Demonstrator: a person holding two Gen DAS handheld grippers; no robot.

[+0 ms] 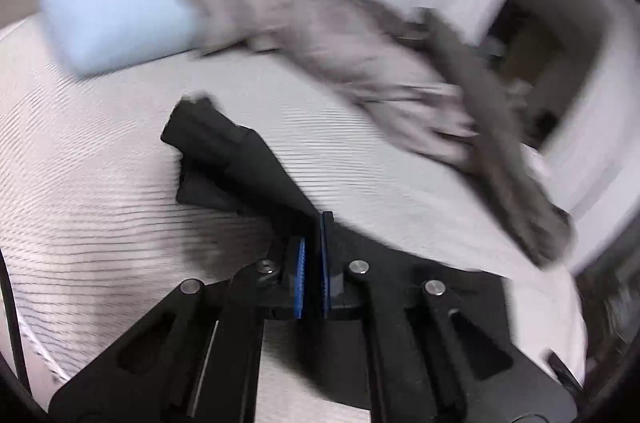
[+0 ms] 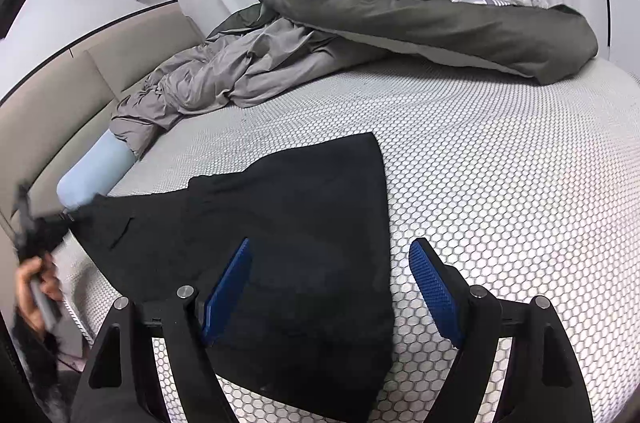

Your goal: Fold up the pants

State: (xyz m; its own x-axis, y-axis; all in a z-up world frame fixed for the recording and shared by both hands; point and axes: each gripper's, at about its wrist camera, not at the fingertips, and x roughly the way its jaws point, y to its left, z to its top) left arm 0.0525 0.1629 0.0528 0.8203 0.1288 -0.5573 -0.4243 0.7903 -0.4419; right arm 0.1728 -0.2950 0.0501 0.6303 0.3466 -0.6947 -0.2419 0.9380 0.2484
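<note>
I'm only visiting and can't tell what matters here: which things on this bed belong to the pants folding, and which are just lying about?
Part of the job:
- black pants, spread on the mattress
- left gripper, jaws shut on a pants edge
- right gripper, jaws open above the pants

Just lying about:
- grey sheet
- dark green duvet
- light blue pillow

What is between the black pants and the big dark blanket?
Only bare dotted mattress lies between the black pants and dark blanket, seen from the right wrist.

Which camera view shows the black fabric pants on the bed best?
The right wrist view: the black fabric pants lie spread on the mattress, sharp and nearly whole. The left wrist view is blurred and shows only a bunched end pinched in the left claw.
</note>
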